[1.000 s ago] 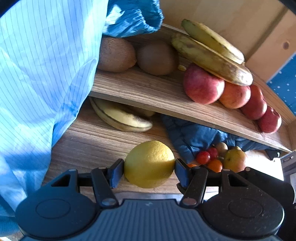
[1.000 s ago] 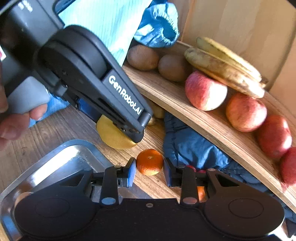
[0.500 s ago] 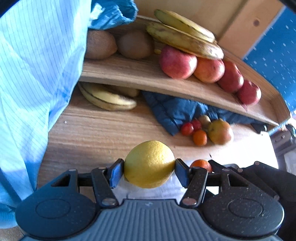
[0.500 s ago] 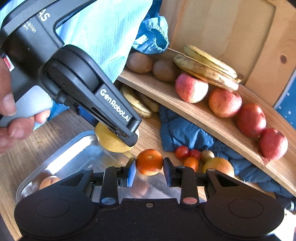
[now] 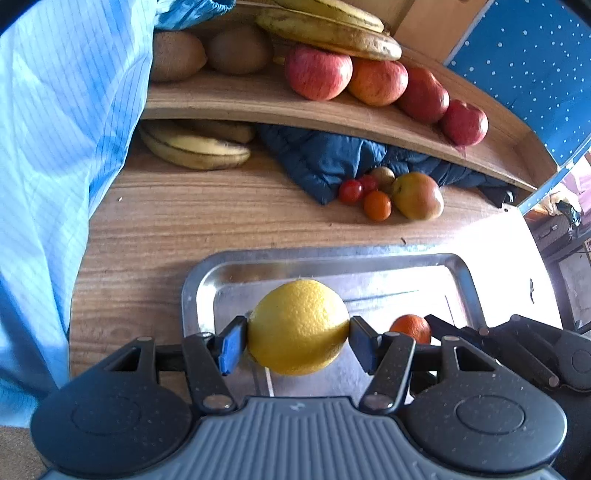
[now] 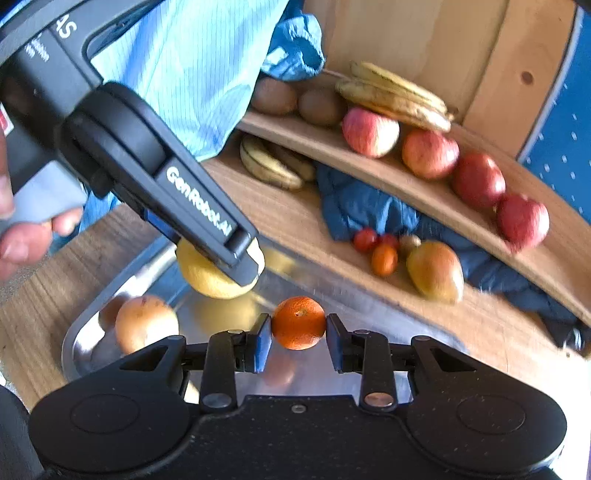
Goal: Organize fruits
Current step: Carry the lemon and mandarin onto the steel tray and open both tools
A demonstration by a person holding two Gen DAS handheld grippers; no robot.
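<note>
The left gripper [image 5: 298,343] clamps a pebbly-skinned yellow lemon [image 5: 297,326] between its flat blue-edged pads, holding it over a shiny steel tray [image 5: 192,284] with rounded corners. In the right wrist view the same lemon [image 6: 218,275] hangs just above the tray's mirrored floor, its yellow reflection below it. The right gripper [image 6: 298,341] pinches a small round tangerine [image 6: 299,322], dimpled and glossy, also over the tray [image 6: 74,343]. At 9 o'clock of the tangerine a dull orange-tan round fruit [image 6: 146,323] sits in the tray.

The tray rests on a wood-grain table [image 5: 147,229]. At 12 o'clock a curved wooden shelf [image 5: 258,105] carries two fuzzy brown kiwis [image 5: 240,50], spotted bananas [image 5: 328,29] and a row of smooth red apples [image 5: 317,72]. Under the shelf lie more bananas [image 5: 195,149] and a crumpled quilted navy cloth [image 5: 332,162]. Just beside the cloth, at 1 o'clock of the tray, cluster cherry tomatoes [image 5: 351,191] and a blushed mango-shaped fruit [image 5: 417,195]. A pale blue pinstriped sleeve [image 5: 55,147] fills the 9 o'clock side.
</note>
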